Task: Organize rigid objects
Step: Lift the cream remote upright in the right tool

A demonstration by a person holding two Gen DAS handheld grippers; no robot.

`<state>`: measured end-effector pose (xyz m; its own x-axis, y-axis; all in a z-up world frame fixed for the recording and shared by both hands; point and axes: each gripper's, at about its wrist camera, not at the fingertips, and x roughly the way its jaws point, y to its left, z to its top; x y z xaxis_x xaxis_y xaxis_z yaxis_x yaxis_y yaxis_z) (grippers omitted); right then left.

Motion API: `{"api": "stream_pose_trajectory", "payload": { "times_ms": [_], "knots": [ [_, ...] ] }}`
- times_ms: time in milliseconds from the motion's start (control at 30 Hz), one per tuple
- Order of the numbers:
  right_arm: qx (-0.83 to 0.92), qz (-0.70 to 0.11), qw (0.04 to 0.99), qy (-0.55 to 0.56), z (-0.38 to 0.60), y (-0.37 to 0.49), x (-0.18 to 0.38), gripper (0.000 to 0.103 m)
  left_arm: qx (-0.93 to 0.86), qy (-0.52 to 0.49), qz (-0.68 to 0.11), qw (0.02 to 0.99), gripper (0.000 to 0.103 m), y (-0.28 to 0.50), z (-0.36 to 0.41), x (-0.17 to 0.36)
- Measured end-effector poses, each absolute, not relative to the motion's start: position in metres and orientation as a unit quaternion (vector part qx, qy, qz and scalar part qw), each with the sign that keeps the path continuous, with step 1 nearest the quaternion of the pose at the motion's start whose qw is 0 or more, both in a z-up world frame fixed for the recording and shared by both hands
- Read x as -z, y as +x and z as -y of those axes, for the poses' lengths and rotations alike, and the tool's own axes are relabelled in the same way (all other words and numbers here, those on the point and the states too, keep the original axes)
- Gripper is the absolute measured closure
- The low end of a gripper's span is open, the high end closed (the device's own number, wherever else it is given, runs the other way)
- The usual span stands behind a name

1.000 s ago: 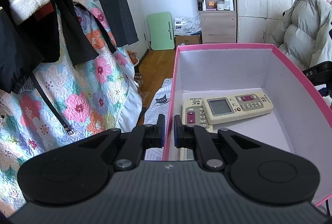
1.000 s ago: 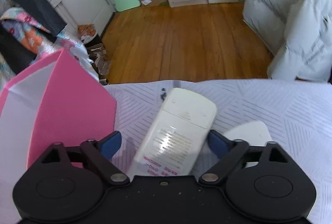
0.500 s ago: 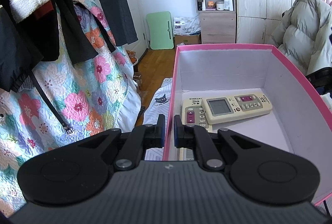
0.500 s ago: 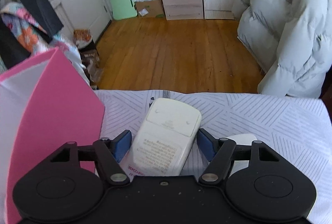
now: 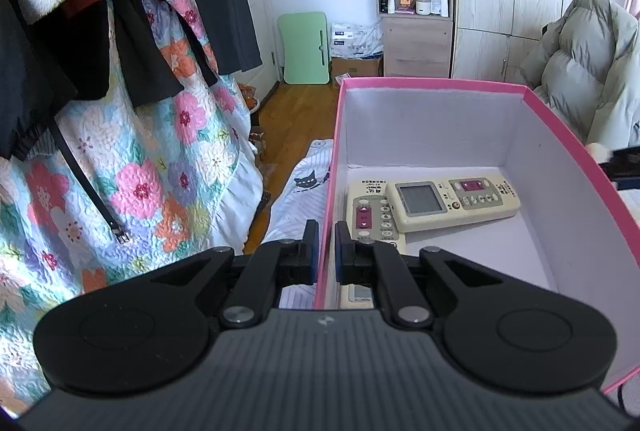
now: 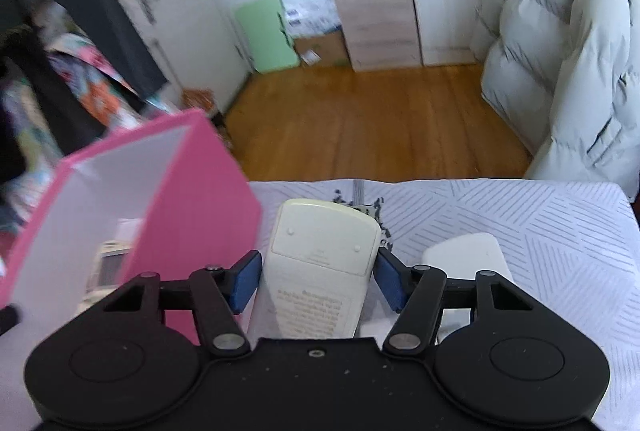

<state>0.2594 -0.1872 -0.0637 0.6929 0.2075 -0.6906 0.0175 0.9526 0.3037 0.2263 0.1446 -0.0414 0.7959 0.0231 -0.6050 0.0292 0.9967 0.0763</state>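
Observation:
My left gripper (image 5: 327,243) is shut on the left wall of the pink box (image 5: 440,84), one finger inside and one outside. Two cream remotes lie on the box's floor: a big one with a screen (image 5: 456,197) across a smaller one (image 5: 370,217). In the right wrist view a cream remote (image 6: 324,243) lies face down between the blue pads of my right gripper (image 6: 318,281). Its jaws are closing and both pads touch the remote's sides. The pink box (image 6: 208,199) stands just left of it.
A second white remote (image 6: 468,255) lies on the striped bed cover (image 6: 560,231) to the right. A floral quilt (image 5: 140,171) and dark clothes hang on the left. A pale puffy jacket (image 6: 568,51) is at the right, with wooden floor (image 6: 380,123) beyond the bed.
The right jaws have narrowed from wide apart onto the cream remote, and that view has swung up and toward the pink box. The left gripper has stayed clamped on the box wall.

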Motion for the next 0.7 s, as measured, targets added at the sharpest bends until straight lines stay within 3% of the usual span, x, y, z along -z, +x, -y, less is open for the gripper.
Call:
{"api": "stream_pose_trajectory", "payload": {
  "times_ms": [400, 700],
  "knots": [
    [-0.109, -0.319, 0.920, 0.200, 0.201, 0.153, 0.056, 0.042, -0.006, 0.048, -0.323, 0.945, 0.096, 0.229, -0.141, 0.044],
    [-0.101, -0.279, 0.938, 0.182, 0.210, 0.135, 0.041, 0.042, -0.011, 0.049, -0.324, 0.945, 0.096, 0.228, -0.139, 0.043]
  ]
}}
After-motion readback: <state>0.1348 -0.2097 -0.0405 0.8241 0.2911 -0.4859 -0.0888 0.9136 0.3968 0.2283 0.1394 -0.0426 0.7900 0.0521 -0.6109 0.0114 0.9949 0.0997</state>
